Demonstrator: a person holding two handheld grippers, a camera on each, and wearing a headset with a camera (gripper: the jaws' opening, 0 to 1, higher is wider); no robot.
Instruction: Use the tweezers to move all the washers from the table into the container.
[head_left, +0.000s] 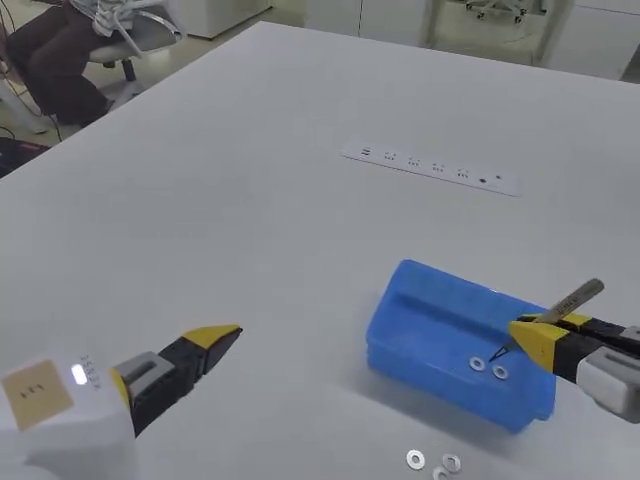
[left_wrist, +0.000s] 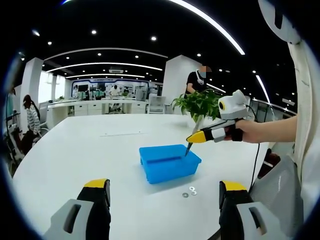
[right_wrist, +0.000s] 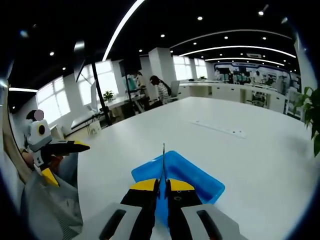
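Observation:
A blue container (head_left: 440, 320) sits on the white table with two washers (head_left: 477, 364) inside it. In front of it, up to three washers (head_left: 415, 459) lie on the table. My right gripper (head_left: 528, 330) is shut on the tweezers (head_left: 572, 298), whose tip (head_left: 497, 353) points down into the container close to the two washers. In the right gripper view the tweezers (right_wrist: 163, 165) run forward from the shut jaws (right_wrist: 162, 184) over the container (right_wrist: 192, 177). My left gripper (head_left: 225, 335) hovers to the left of the container; its jaws (left_wrist: 163, 185) stand wide open and hold nothing.
A white power strip (head_left: 430, 167) lies farther back on the table. A person sits on an office chair (head_left: 130, 35) beyond the far left corner. A potted plant (left_wrist: 200, 105) stands past the table's end. Bare tabletop (head_left: 250, 200) spreads left of and behind the container.

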